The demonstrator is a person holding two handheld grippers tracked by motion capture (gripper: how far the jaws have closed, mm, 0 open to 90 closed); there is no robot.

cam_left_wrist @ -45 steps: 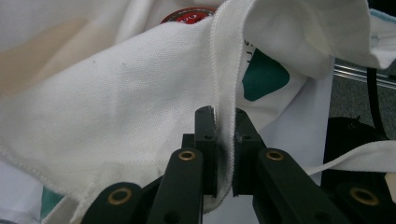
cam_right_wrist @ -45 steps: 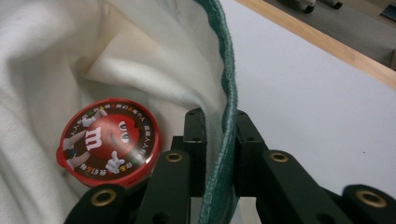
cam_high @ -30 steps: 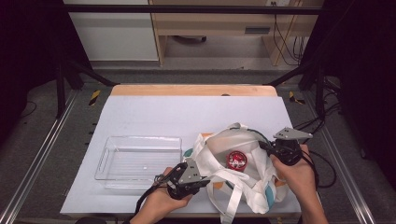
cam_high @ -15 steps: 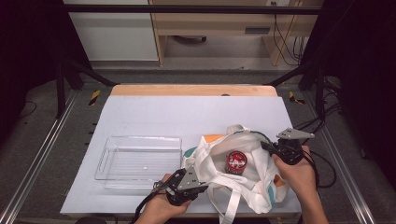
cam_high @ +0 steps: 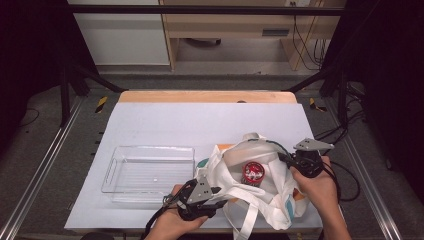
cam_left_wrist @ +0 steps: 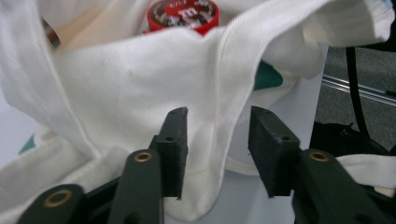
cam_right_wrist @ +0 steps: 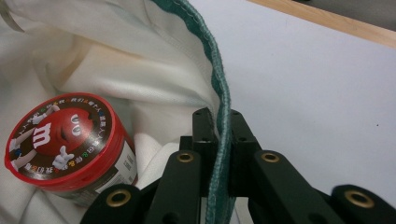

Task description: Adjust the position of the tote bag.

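White tote bag at near-right part of bench, mouth held open, red-lidded candy tub inside. Right hand-held gripper clamped on bag's green-trimmed rim, R side of mouth. Left hand-held gripper at bag's near-left edge, jaws just been opening; cloth fold hangs btw them, pads not pressing. Clear tray just left of bag, close to left gripper. Bench far half bare, room there. Bag's near side almost at bench front edge, handles trailing toward it.
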